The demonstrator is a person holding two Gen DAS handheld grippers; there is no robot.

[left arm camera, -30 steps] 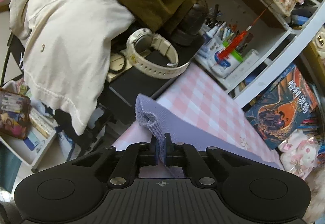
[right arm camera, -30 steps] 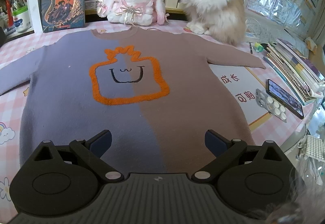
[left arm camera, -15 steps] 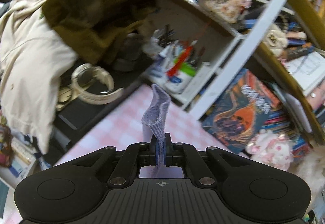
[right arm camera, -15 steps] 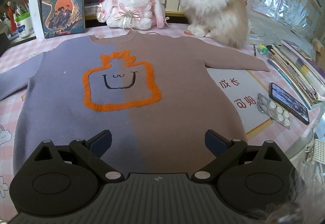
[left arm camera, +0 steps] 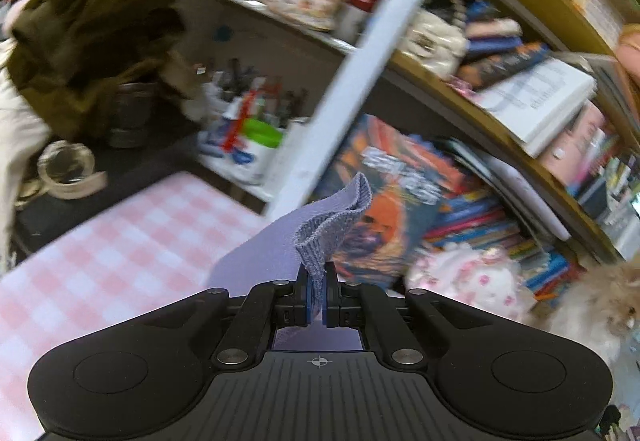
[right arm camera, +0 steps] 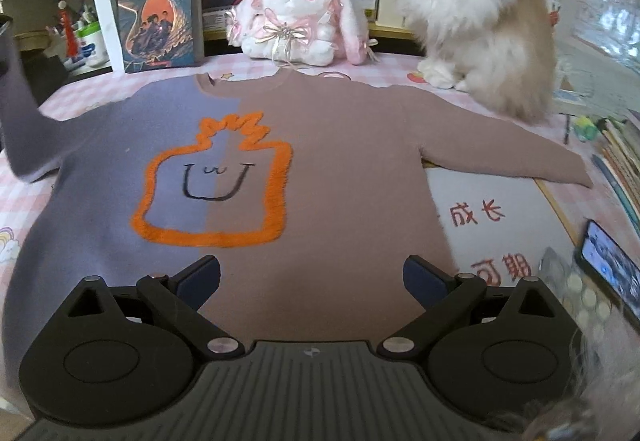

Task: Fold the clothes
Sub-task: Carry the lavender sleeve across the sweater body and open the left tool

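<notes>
1. While the half-lilac, half-brown knitted sweater with the orange fuzzy outline point(right arm camera: 256, 169) lies face up on the pink checked tablecloth point(left arm camera: 120, 233), the left gripper point(left arm camera: 317, 297) has its jaws clamped tight on the ribbed lilac cuff point(left arm camera: 332, 225)!
2. That cuff stands up above the closed jaws, curling over to the right, and the lilac sleeve trails down behind and below them.
3. Over to the right gripper point(right arm camera: 312, 277): jaws spread wide, nothing between them, poised above the sweater's lower hem.
4. Straight ahead of those open jaws sits the orange outline; beyond it, a white plush rabbit with pink bows point(right arm camera: 296, 21).
5. Ahead and to the right, a fluffy cream cat point(right arm camera: 472, 13) sits at the brown sleeve point(right arm camera: 500, 145).
</notes>
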